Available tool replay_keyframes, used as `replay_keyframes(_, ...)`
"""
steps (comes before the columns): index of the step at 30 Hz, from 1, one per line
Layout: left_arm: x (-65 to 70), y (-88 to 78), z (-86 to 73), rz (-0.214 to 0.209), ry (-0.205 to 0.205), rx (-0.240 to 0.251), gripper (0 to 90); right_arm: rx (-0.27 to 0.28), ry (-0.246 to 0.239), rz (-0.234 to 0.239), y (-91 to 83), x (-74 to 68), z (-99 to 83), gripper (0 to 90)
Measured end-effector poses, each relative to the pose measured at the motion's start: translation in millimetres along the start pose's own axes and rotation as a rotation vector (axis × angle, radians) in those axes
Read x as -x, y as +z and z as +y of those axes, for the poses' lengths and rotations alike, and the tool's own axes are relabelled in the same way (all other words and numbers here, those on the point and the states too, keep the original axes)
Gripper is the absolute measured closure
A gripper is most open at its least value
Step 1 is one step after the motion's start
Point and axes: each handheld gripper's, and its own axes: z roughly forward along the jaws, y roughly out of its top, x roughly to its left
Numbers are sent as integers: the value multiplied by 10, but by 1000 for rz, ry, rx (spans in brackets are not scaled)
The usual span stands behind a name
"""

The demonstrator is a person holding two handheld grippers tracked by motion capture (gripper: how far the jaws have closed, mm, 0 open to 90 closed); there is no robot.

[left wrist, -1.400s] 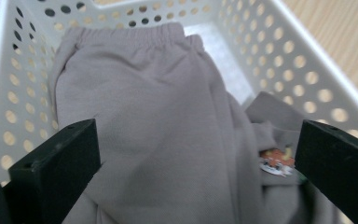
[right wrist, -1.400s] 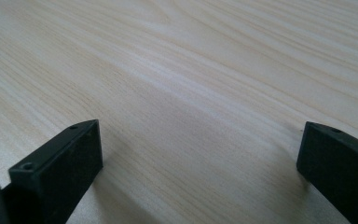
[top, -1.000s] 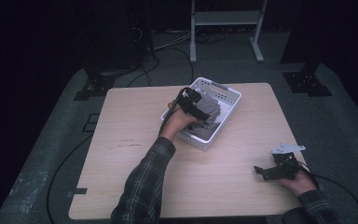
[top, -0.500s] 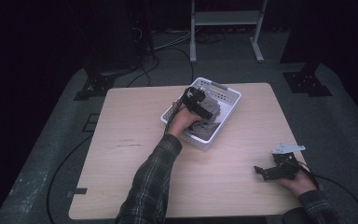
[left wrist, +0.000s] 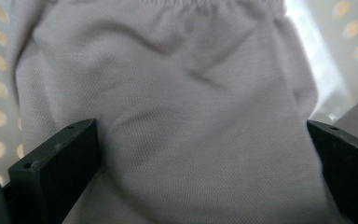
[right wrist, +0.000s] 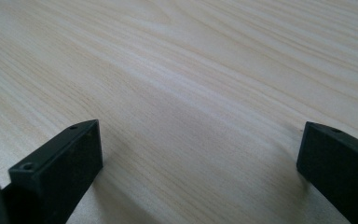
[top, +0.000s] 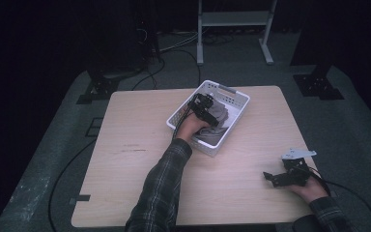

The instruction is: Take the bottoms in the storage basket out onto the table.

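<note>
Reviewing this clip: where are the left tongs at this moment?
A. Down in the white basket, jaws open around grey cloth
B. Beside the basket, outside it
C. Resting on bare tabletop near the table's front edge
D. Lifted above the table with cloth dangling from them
A: the left tongs sit inside the white basket, and the left gripper view shows their jaws spread apart with the grey cloth between them.

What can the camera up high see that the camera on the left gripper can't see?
The high view takes in the whole wooden table, the plaid sleeve, the right gripper resting near the table's right edge, and the cables and stand on the floor beyond. The left gripper view gives the close-up: the cloth's knit weave and gathered hem, with open jaws on either side. Both show the grey cloth lying in the white perforated basket, and the left gripper.
</note>
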Motion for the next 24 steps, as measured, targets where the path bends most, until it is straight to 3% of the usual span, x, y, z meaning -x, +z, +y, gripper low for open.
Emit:
replay_keyframes(5,15,60,0,20,13,-48,0,1,0,0,1,0,0,0)
replay_keyframes(13,10,111,-5,-6,-3,-91,2,1,-1,0,1,0,0,0)
replay_keyframes(17,1,105,-4,-18,-15,-95,52,1,0,0,1,0,0,0)
replay_keyframes(21,1,68,-1,-25,-3,-84,162,1,0,0,3,1,2,0)
replay_keyframes(24,28,28,7,-24,25,-66,355,1,0,0,3,1,2,0)
